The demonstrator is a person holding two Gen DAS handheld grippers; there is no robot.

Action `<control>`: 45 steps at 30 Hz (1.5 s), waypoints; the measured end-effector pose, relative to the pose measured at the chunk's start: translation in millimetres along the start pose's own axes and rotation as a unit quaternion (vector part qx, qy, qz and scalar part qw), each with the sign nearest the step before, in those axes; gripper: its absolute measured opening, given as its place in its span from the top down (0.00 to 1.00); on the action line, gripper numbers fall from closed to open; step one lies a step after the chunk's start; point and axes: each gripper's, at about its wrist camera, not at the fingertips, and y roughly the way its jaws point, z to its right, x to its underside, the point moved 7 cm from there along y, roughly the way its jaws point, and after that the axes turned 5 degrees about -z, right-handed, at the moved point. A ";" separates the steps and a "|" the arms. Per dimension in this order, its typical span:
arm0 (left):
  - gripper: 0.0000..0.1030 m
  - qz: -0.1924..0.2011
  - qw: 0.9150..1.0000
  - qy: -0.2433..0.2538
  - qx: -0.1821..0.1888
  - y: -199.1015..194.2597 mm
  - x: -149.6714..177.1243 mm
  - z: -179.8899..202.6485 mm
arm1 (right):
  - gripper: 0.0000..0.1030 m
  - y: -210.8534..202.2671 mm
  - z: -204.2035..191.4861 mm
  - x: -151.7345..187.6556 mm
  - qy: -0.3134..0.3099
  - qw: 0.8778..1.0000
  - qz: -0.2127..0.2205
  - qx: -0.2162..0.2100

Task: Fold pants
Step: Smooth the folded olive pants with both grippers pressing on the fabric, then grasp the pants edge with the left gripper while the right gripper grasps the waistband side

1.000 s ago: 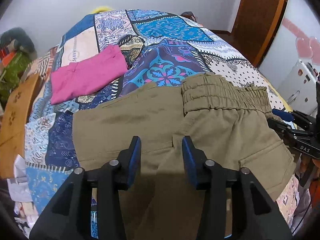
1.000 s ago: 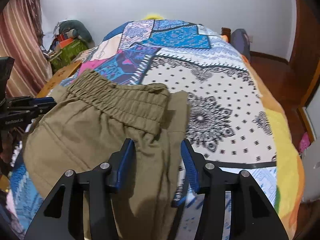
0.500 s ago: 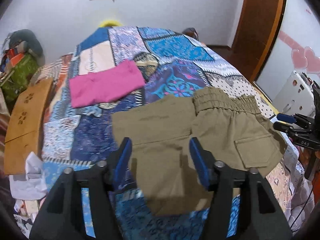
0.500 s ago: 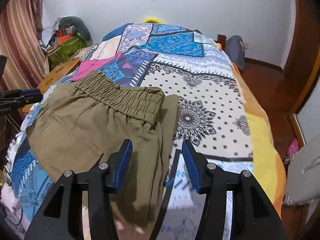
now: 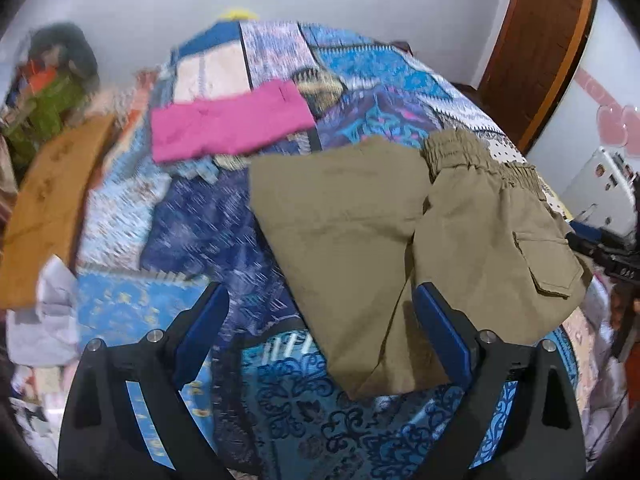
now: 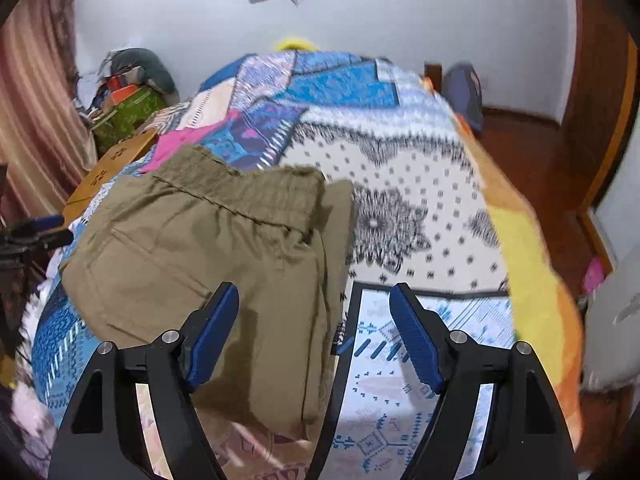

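Observation:
Olive pants (image 5: 360, 232) lie folded on the patchwork bedspread (image 5: 132, 304), elastic waistband at the far right and a flap pocket on top. My left gripper (image 5: 320, 296) hovers above their near corner; its jaws are opening wide and the pads touch no cloth. In the right wrist view the same pants (image 6: 192, 248) lie left of centre. My right gripper (image 6: 315, 294) hangs over their right edge, jaws opening, with nothing pinched. Each gripper also shows at the edge of the other view: the right gripper (image 5: 600, 248) and the left gripper (image 6: 36, 236).
A folded pink garment (image 5: 228, 128) lies farther back on the bed. A wooden board (image 5: 48, 208) and white cloth (image 5: 44, 320) sit off the left side, with a heap of bags (image 5: 48, 92) in the corner. A brown door (image 5: 540, 40) stands at the right.
Both grippers' jaws have spread wider. The left gripper has drawn back from the pants, which now look smaller and lie farther right. The right gripper has barely moved.

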 end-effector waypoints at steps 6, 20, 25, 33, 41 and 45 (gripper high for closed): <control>0.15 -0.029 0.999 -0.009 0.039 26.9 -4.9 4.2 | 0.27 16.0 4.1 1.9 0.008 0.999 -0.029 -0.024; 0.19 -0.054 0.991 -0.077 0.100 58.1 -23.6 -2.1 | 0.42 34.4 -4.0 -5.2 0.027 0.991 -0.057 -0.116; 0.34 -0.039 0.997 -0.029 0.063 50.0 -29.4 7.0 | 0.60 35.5 -4.1 -10.0 0.016 0.991 -0.067 -0.117; 0.81 -0.046 0.999 0.011 -0.018 38.2 -32.5 4.6 | 0.85 28.5 -11.7 -19.4 -0.022 0.995 -0.056 -0.081; 0.97 0.006 0.996 0.065 -0.054 -1.9 -42.4 22.8 | 0.89 2.3 -23.8 -36.2 -0.074 0.997 -0.014 -0.035; 0.97 0.038 0.993 0.090 -0.061 -31.0 -51.4 40.9 | 0.91 -19.5 -31.5 -49.9 -0.089 0.996 0.013 -0.025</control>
